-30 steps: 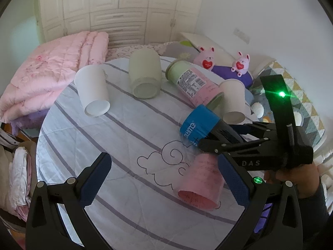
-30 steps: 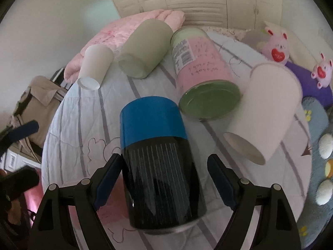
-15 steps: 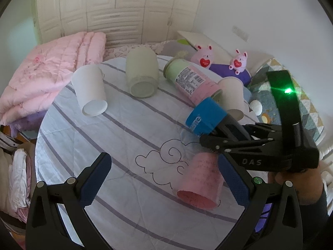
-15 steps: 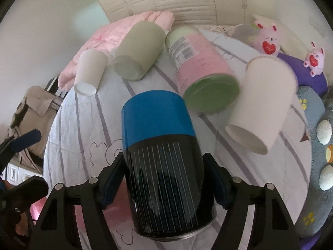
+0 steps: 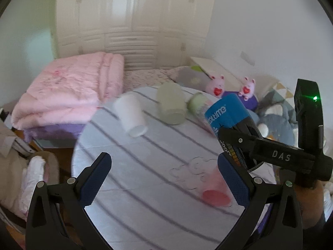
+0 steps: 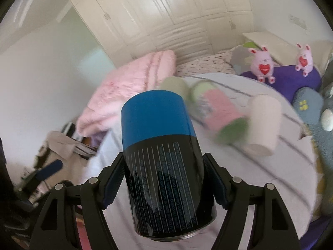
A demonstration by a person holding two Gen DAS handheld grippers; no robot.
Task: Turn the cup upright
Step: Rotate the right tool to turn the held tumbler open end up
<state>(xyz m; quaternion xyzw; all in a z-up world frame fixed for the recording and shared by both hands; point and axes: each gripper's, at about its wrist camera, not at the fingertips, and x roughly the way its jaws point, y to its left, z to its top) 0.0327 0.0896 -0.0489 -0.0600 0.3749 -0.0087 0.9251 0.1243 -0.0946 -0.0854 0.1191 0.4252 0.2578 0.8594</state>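
Between the right gripper's [image 6: 164, 185] blue pads sits the blue-and-black cup [image 6: 164, 152], pinched on both sides of its black lower half and held clear of the table [image 5: 135, 166], tilted with its blue closed end pointing away from the camera and its open rim nearest the lens. From the left wrist view the same cup [image 5: 226, 114] hangs at the right edge over the striped cloth, with the right gripper [image 5: 239, 143] clamped across it. The left gripper [image 5: 164, 177] is spread wide with nothing between its pads, hovering low over the near part of the table. Just below the held cup a pink cup [image 5: 214, 189] lies on its side by a cloud drawing. Farther back a white cup [image 5: 131, 114], a grey-green cup [image 5: 170, 106] and a pink-and-green can [image 6: 220, 112] lie tipped over, all blurred. Another white cup [image 6: 263, 123] lies beside the can on the right. Beyond the table are a folded pink quilt [image 5: 66, 91], two pink plush rabbits [image 6: 263, 64] on a purple cushion [image 6: 291, 79], and white wardrobes [image 6: 166, 16].
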